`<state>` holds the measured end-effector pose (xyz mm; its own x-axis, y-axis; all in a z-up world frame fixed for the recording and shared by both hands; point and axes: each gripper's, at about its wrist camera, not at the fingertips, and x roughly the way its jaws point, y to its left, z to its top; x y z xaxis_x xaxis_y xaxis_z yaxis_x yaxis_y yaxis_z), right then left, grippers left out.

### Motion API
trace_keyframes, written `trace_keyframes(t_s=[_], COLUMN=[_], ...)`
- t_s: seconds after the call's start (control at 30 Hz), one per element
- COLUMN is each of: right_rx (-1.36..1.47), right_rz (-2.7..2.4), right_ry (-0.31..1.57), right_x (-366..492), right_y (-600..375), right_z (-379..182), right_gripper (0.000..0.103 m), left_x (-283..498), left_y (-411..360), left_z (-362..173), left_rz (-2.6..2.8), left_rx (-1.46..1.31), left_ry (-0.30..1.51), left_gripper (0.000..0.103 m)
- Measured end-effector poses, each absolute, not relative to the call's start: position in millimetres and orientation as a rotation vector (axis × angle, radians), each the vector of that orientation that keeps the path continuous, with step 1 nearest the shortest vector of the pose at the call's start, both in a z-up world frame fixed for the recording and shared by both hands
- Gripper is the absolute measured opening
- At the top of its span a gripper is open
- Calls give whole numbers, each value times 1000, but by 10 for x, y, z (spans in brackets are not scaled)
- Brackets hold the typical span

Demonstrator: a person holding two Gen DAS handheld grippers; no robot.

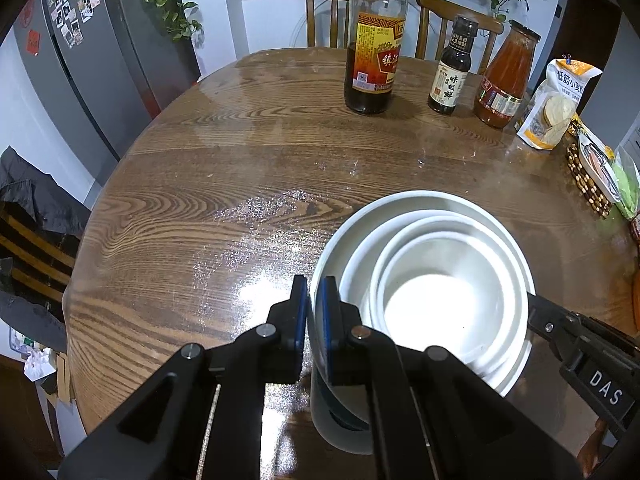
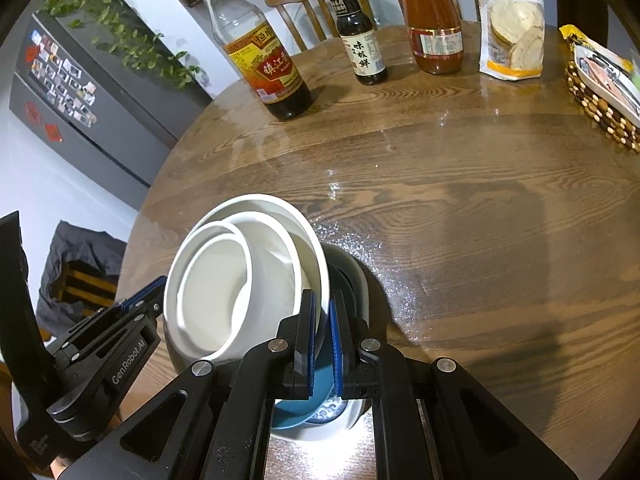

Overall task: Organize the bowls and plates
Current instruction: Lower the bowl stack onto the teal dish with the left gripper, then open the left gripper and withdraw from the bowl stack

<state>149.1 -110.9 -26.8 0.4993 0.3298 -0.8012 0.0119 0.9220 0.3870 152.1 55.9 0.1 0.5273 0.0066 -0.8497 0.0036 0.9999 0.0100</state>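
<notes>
Both grippers are black plastic. The left gripper (image 1: 316, 312) has two fingers with blue pads (image 1: 329, 312) and round silver screws (image 1: 265, 330) on its arms. The right gripper (image 2: 323, 332) looks the same, with blue ridged pads (image 2: 337, 344). White letters on one spell "GenRobot.AI", and on the other "DAS".

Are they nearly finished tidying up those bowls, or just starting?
Looks well along. Done: three white bowls are nested, smallest innermost. In hand: both grippers pinch opposite rims of the largest bowl, the left gripper and the right gripper, holding the nest tilted above a blue plate stacked on other dishes. Left: probably setting the nest down on that pile; no other loose dishes show on the table.
</notes>
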Motion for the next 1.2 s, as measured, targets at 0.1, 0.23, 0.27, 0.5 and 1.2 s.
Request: trace_keyframes(t_s=[0.1,0.23,0.27,0.5,1.2], right_rx=[363,361,361,355,299], right_rz=[196,194,195,183,137], right_ry=[1037,1038,1039,1049,1047], right_x=[1491,1493,1494,1508,1482], right_y=[-1101,-1095,-1094,-1092,-1061], right_z=[-266,-265,-265,-267,-214], right_gripper=[11,11,11,11,11], left_x=[1522,1526,1530,1537,1497], left_y=[560,567,566,568,651], left_z=[2,0,-3,1,-10], left_rz=[2,2,3,6,40], left_rx=[11,7,6,0,-3], left_ry=[1015,1016,1016,1022,1019], left_gripper=[3,3,3,4,28])
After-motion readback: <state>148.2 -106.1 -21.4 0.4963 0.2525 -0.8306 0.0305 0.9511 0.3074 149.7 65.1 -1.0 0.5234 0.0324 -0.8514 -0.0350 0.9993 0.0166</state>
